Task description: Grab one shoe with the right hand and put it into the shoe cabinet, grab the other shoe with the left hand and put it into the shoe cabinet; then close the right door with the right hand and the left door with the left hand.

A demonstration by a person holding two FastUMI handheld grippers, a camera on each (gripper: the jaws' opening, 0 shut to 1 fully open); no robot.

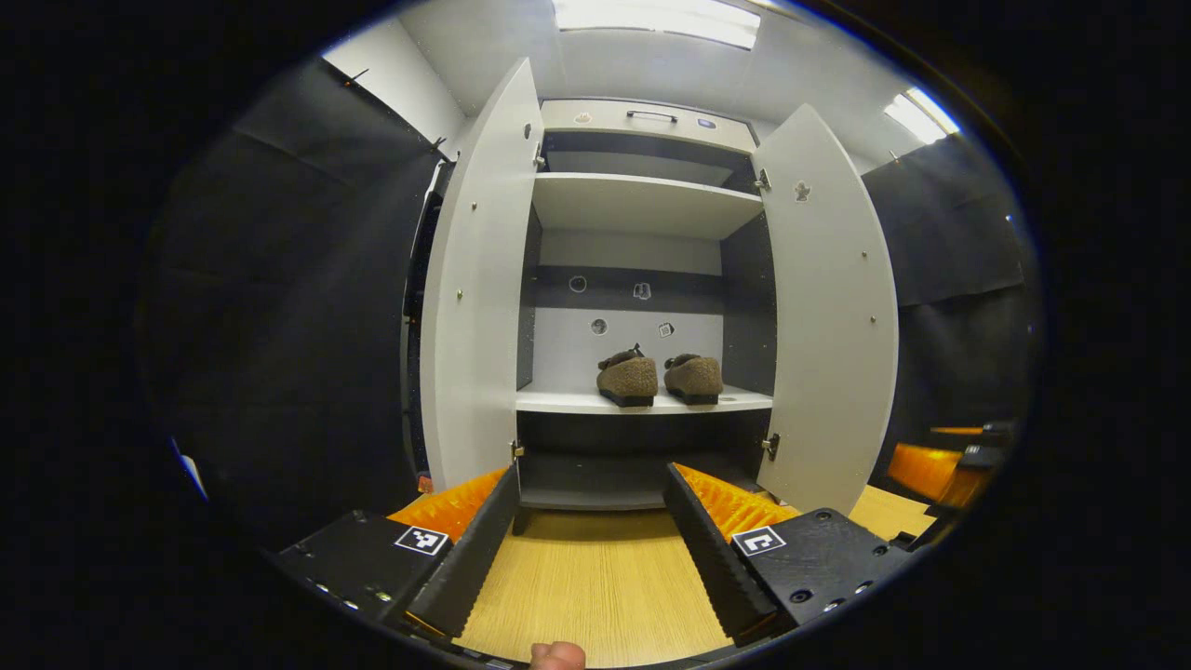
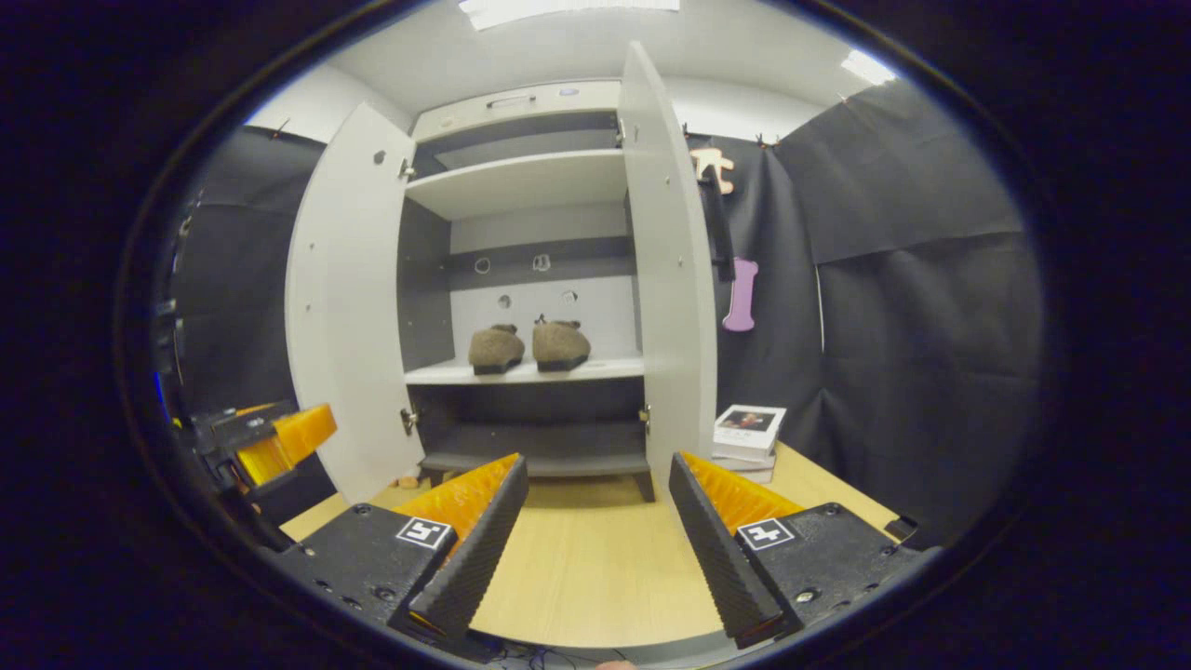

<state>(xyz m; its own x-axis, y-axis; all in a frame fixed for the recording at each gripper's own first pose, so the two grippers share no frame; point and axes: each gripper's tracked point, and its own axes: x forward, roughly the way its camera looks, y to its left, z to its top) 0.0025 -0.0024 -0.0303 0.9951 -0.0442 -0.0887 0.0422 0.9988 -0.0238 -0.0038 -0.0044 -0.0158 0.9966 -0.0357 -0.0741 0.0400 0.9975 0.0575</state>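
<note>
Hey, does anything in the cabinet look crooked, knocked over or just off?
Nothing stands out. Both shoes sit upright, side by side on the shelf; both doors stand open, awaiting closing.

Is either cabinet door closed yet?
No, the left door and the right door both stand wide open, with both shoes on the shelf.

Brown shoes shelved (side by side); doors open.

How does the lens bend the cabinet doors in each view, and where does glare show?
Left gripper view: both open doors, left door and right door, bow outward, and ceiling lights blow out to white. Right gripper view: the right door leans and curves, with the light panel overexposed; the shoes stay sharp.
</note>
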